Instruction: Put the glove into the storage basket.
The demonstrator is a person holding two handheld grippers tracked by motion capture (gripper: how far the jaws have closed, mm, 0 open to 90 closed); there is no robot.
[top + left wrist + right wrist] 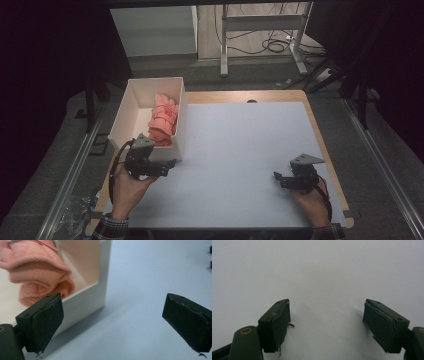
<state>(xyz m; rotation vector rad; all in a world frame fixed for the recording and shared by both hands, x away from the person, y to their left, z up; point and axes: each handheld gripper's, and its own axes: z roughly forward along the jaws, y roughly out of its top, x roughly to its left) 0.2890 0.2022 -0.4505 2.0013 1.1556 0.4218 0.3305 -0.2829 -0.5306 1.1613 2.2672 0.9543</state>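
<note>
beside the white box [150, 95], left tool [170, 165] level, jaws apart

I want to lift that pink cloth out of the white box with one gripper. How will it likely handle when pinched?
The pink cloth lies in soft rolled folds, so it is probably floppy and would sag and unroll from a single pinch. It looks light for its bulk. The white box has thin walls and may slide on the smooth table if the cloth drags.

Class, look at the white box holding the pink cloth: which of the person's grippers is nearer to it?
Left. The left gripper sits at the near corner of the white box holding the pink cloth; the right gripper rests far off on the grey mat.
</note>
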